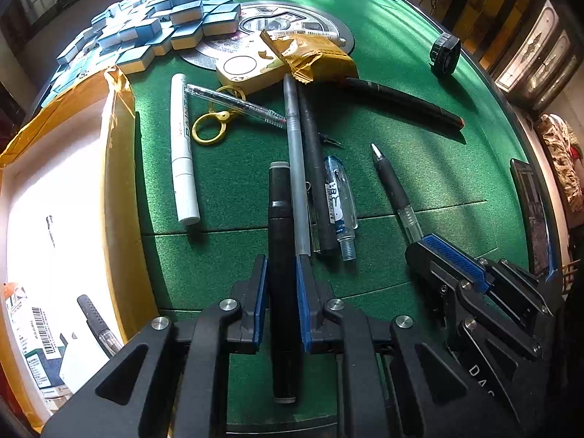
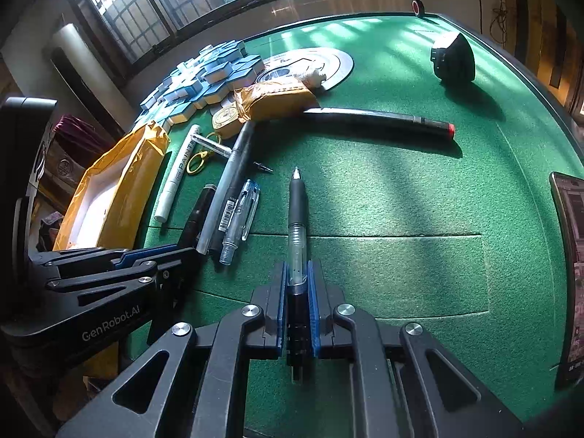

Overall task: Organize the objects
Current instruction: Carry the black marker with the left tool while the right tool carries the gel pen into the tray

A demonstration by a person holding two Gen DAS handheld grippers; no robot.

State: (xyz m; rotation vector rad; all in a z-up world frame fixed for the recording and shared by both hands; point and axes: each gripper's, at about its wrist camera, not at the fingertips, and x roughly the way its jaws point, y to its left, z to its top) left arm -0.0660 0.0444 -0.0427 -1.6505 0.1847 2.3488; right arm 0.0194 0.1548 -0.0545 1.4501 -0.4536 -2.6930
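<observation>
**Both grippers holding pens, box waiting at 9 o'clock**

Left gripper (image 1: 281, 281) is clamped on a black marker (image 1: 280, 241), barrel along the fingers. Right gripper (image 2: 296, 284) grips a clear pen (image 2: 296, 226) by its rear end, tip pointing to 12 o'clock. Loose pens (image 1: 303, 168) lie just beyond on the green table (image 1: 419, 168). Open box (image 1: 73, 168) at 9 o'clock likely collects them. Blue tiles (image 1: 146, 33) are piled at 11 o'clock, far.

Black marker (image 1: 281, 255) clamped lengthwise in jaws, clear-barrelled black-grip pen (image 2: 296, 226) likewise, other pens (image 1: 310, 168) loose on felt
</observation>
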